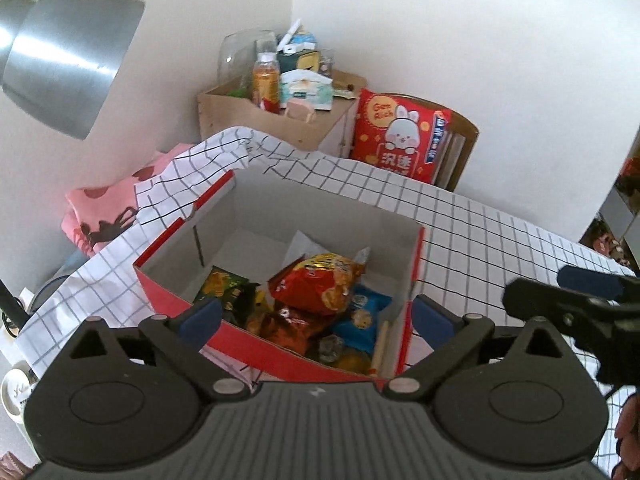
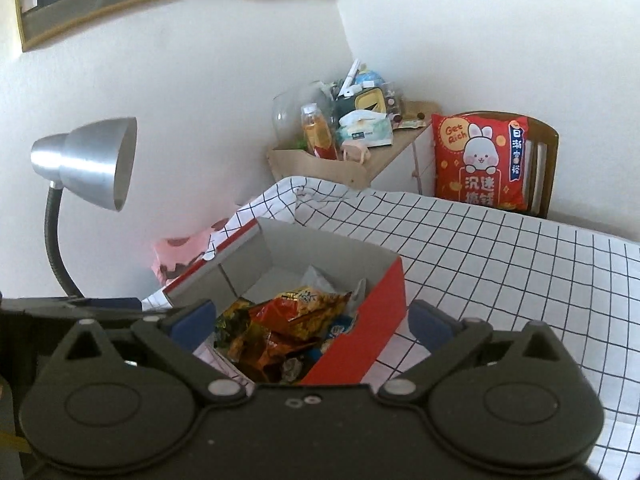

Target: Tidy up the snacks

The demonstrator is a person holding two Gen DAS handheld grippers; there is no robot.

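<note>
While both your claws hang over the red box (image 1: 256,344), each one is wide open and holds nothing. Your left gripper (image 1: 316,318) has its blue pads far apart, with only the box showing in the gap. Your right gripper (image 2: 312,322) looks the same: pads spread wide, nothing between them.

Look where the snacks are. They sit inside the box, on the checked cloth (image 2: 500,264) that covers the table. On top lies an orange and red snack bag (image 1: 316,280). A blue packet (image 1: 362,316) is just beside it, and a dark green packet (image 1: 226,286) lies on the other side. More small packs sit under these, but they are too jumbled to tell apart. I see no snack left out on the cloth in these two views, though part of the table is hidden behind your claws.

So I think the putting-in step is done or almost done. For your next move, check the table for any snack you missed. If you find one, bring one open claw down around it, close softly so the bag does not pop, and carry it to the box. If none is left, you may want to fold down the box flap (image 2: 224,254) that stands up at the far side.
</note>
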